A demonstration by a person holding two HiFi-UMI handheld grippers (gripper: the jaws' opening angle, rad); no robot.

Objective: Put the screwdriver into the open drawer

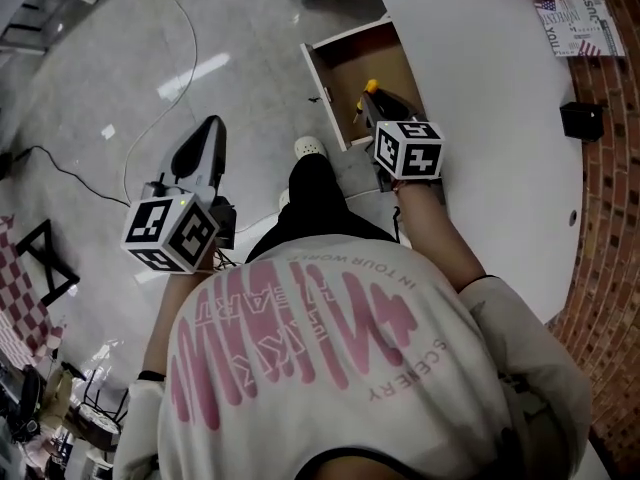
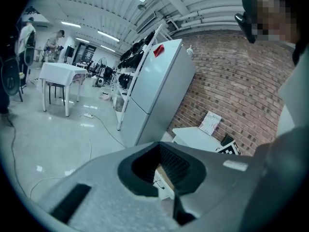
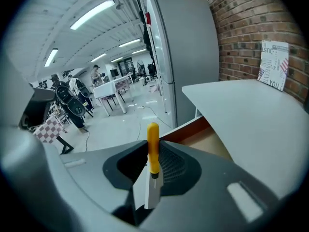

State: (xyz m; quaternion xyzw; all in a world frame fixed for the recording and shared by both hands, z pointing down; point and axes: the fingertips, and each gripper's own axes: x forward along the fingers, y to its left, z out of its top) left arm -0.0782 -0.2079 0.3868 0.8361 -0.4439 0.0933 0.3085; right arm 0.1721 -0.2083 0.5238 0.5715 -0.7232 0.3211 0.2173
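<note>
I have the right gripper [image 1: 375,108] out in front of me at the open drawer [image 1: 338,60], which stands pulled out from under the white table [image 1: 490,118]. Its jaws are clamped on the screwdriver [image 1: 370,87]. In the right gripper view the fingers hold it at the metal shaft, just below the handle, and the yellow handle pokes out past the jaw tips [image 3: 153,144]. From the head view that handle shows against the drawer's wooden inside, close to the table's edge (how high above the drawer bottom it sits, I cannot judge from here). The same wooden inside shows past the right gripper [image 3: 152,175] in its own view, with the tabletop [image 3: 251,110] to the right and a grey fridge [image 3: 188,47] behind.

The left gripper [image 1: 207,138] hangs over the grey floor [image 1: 120,88], well apart from the drawer, on the other side of my leg. Its jaws [image 2: 169,187] are brought together with nothing held between them, and through the notch beyond the pads I see a bit of the drawer [image 2: 161,175].

On the table a printed card [image 1: 580,26] lies at the far end and a small black box [image 1: 581,120] sits near the brick wall [image 1: 610,248].
</note>
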